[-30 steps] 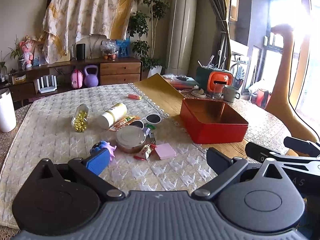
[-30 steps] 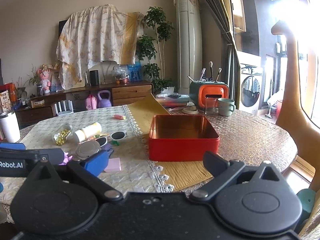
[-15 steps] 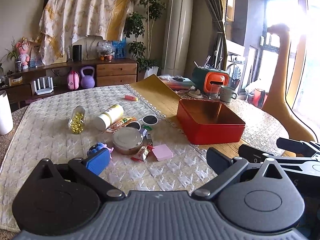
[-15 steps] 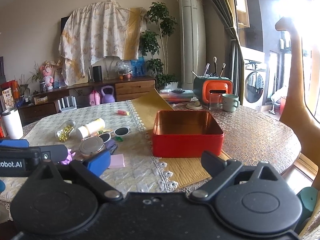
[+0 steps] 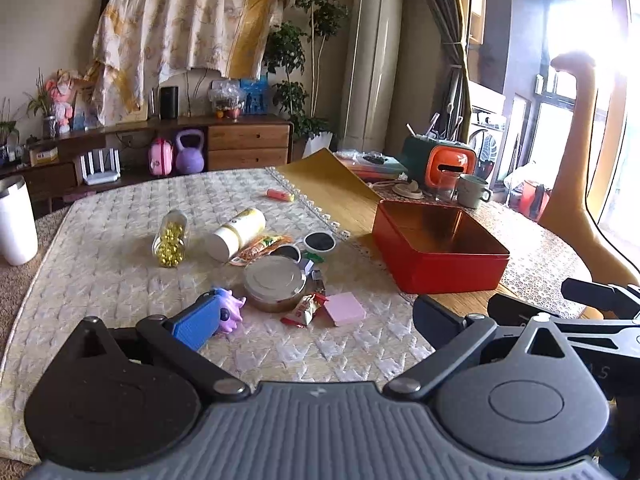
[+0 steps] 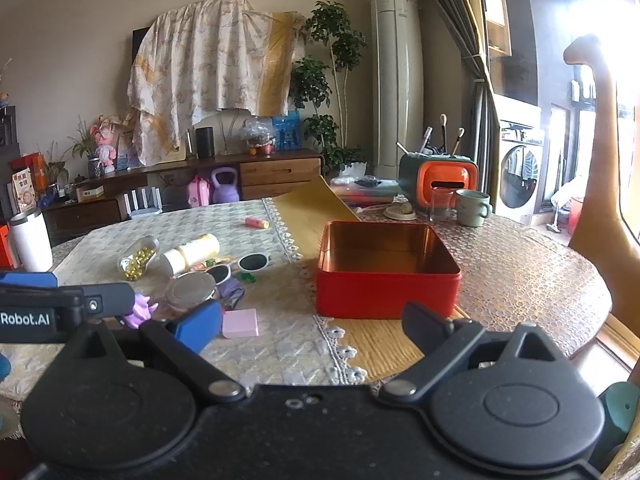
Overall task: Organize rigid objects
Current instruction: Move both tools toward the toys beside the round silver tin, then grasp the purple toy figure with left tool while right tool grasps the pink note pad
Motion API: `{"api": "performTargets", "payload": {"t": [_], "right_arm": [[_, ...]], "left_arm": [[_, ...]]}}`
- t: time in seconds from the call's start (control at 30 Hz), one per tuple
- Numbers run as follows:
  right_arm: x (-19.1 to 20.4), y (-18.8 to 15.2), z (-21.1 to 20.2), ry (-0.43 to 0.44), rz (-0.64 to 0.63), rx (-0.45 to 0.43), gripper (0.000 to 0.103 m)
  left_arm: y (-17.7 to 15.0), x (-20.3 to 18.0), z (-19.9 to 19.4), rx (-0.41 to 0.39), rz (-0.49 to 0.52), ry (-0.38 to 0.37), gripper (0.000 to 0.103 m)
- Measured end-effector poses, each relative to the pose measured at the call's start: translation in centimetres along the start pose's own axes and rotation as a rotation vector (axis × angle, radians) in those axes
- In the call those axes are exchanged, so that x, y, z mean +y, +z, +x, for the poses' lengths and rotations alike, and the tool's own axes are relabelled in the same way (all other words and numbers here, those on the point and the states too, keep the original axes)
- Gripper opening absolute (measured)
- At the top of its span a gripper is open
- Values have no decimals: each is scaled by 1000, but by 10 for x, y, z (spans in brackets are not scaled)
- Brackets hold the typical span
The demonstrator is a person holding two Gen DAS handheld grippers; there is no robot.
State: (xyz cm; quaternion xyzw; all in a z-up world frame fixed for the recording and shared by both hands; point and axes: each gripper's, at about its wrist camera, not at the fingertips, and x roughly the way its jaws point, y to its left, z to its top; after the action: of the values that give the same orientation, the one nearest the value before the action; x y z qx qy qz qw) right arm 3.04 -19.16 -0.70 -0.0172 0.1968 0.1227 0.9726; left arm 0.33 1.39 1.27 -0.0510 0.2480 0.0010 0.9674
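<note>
An open red tin box [image 5: 440,258] [image 6: 386,274] stands on the round table, right of a pile of small things. The pile holds a round silver tin [image 5: 274,282], a pink pad [image 5: 345,309], white sunglasses [image 5: 316,244], a white bottle [image 5: 236,233], a jar of gold beads [image 5: 171,238], a purple toy [image 5: 230,308] and snack wrappers [image 5: 304,310]. My left gripper [image 5: 318,324] is open and empty, low over the quilted cloth just before the pile. My right gripper [image 6: 316,326] is open and empty, just before the box.
A white tumbler [image 5: 15,220] stands at the table's left edge. An orange-green holder [image 5: 440,164], a glass and a mug [image 5: 472,190] stand behind the box. A small orange tube [image 5: 280,195] lies farther back. The right gripper shows in the left wrist view [image 5: 600,300].
Both grippers have moved slightly, so the views have shifted a little. The jaws stay open and the objects on the table have not moved.
</note>
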Motion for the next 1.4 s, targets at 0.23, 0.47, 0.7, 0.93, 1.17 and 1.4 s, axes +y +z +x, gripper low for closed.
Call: {"api": "performTargets", "payload": {"t": [0.23, 0.47, 0.7, 0.93, 1.17, 1.4], "right_arm": [[12, 5, 25, 68, -77, 22, 97], [31, 15, 65, 179, -193, 62, 97], [46, 8, 127, 248, -293, 186, 96], [59, -10, 170, 244, -303, 271, 83], [58, -17, 192, 250, -252, 327, 76], [58, -13, 195, 257, -233, 331, 57]], "left_arm": [[9, 20, 18, 4, -32, 75, 103], [22, 49, 54, 29, -46, 162, 103], [14, 71, 104, 106, 11, 181, 103], [-5, 84, 135, 190, -12, 181, 85], [-13, 82, 143, 207, 8, 152, 64], [-15, 79, 145, 200, 19, 140, 56]]}}
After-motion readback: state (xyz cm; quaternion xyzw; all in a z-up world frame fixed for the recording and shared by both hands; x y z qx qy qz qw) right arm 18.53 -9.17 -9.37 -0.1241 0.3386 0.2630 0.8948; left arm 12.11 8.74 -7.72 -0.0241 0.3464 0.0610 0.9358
